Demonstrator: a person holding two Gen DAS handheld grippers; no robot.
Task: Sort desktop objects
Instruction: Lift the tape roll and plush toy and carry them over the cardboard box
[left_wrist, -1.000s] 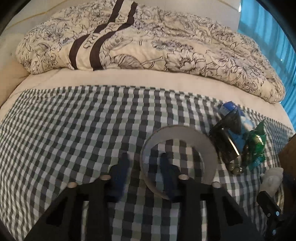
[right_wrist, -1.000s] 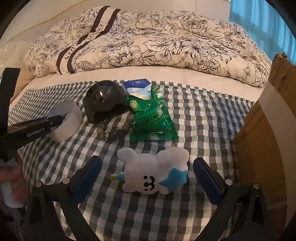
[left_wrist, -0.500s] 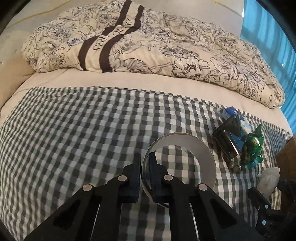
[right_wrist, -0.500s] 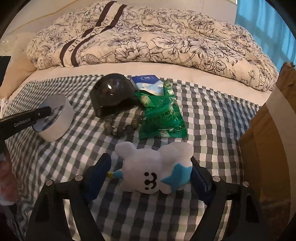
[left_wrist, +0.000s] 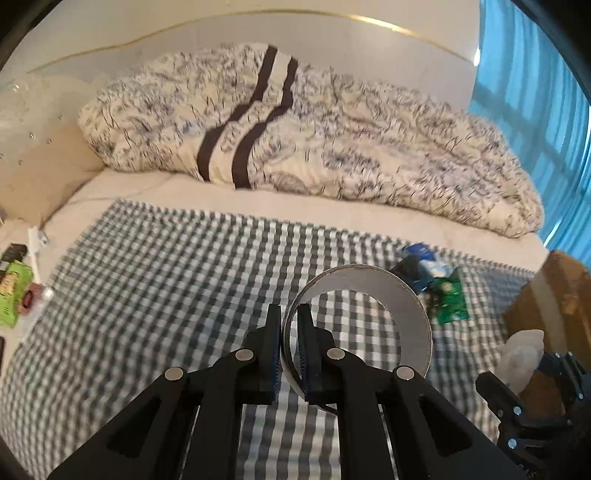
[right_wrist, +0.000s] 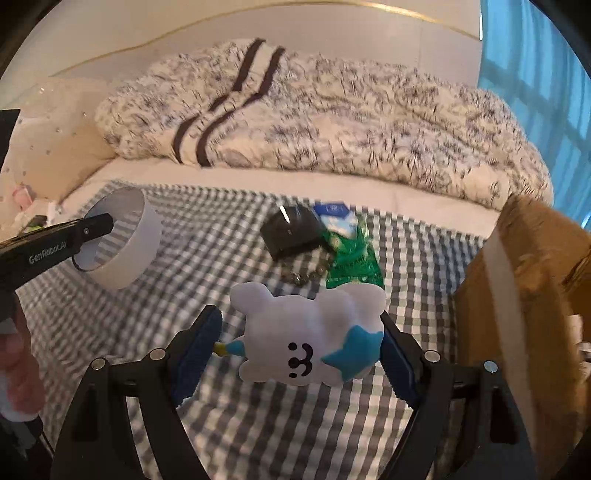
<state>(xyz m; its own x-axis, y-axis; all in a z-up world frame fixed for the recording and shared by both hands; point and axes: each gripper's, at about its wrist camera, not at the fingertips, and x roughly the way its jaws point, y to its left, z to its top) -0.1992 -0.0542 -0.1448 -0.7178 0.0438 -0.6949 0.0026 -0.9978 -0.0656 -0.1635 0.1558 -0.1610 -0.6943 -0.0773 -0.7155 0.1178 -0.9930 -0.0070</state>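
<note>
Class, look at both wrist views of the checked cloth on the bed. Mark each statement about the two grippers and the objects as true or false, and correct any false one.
1. The left gripper pinches the wall of the tape roll. True.
2. The right gripper holds the green packet. False: its fingers sit on either side of the white plush toy; the packet lies on the checked cloth.
3. The tape roll lies flat on the cloth. False: in the right wrist view it is tilted and appears lifted clear.
4. A cardboard box stands at the right of the cloth. True.
5. The dark dome-shaped object lies beside a string of beads. True.
</note>
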